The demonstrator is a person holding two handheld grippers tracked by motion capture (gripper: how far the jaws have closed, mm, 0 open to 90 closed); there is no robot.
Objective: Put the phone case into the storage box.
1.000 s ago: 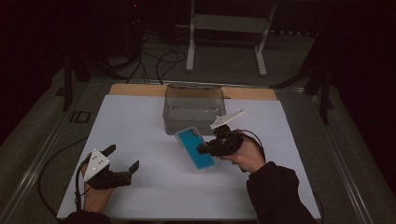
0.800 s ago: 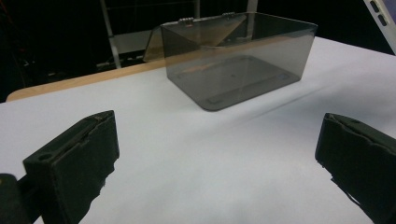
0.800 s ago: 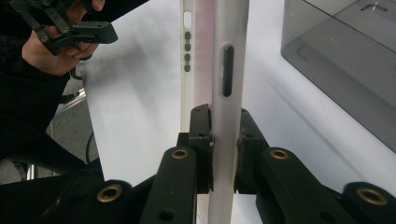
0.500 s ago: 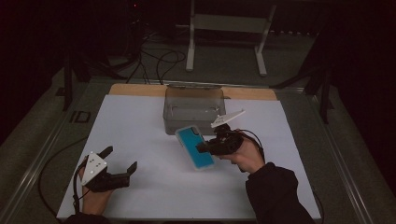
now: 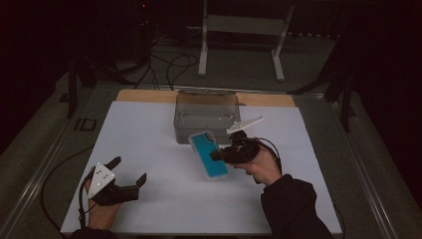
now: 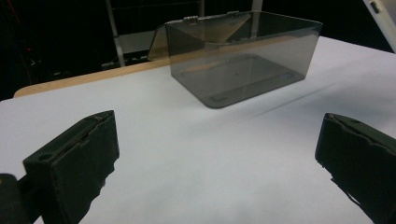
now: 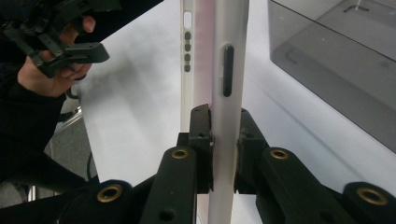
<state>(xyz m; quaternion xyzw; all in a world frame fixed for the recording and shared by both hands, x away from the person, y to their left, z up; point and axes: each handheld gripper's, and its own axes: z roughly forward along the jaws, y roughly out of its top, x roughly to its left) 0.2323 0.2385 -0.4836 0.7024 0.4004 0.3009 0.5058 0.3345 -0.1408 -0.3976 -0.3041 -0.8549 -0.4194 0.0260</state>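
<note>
The right tool (image 5: 215, 155) clamps a flat, slab-shaped phone (image 5: 209, 154) by its long edge and holds it up off the desk (image 5: 149, 134), just in front of the box (image 5: 205, 115). In the high view the phone shows a bright teal face inside a pale rim with rounded corners, and it slants from upper left to lower right. In the right gripper view the same phone (image 7: 229, 93) stands edge-on between the two black pads: the edge is smooth, matte and off-white, with a long dark slot-shaped button, and a second pale rim beside it carries a row of small oval cut-outs. The pads press on both sides of that edge, so the jaws stand narrow and grip firmly; brass-coloured rivets shine on the black hinged links below.

The box is a rectangular tub of smoky, translucent grey plastic with glossy walls and rounded corners; its hinged lid hangs open behind it in the left gripper view (image 6: 243, 56).

The left tool (image 5: 130, 174) rests low at the near left of the desk with its blocky black jaws spread wide and nothing between them. The desk wears a smooth white sheet, with a strip of bare pale wood (image 5: 144, 95) showing along its far edge.
</note>
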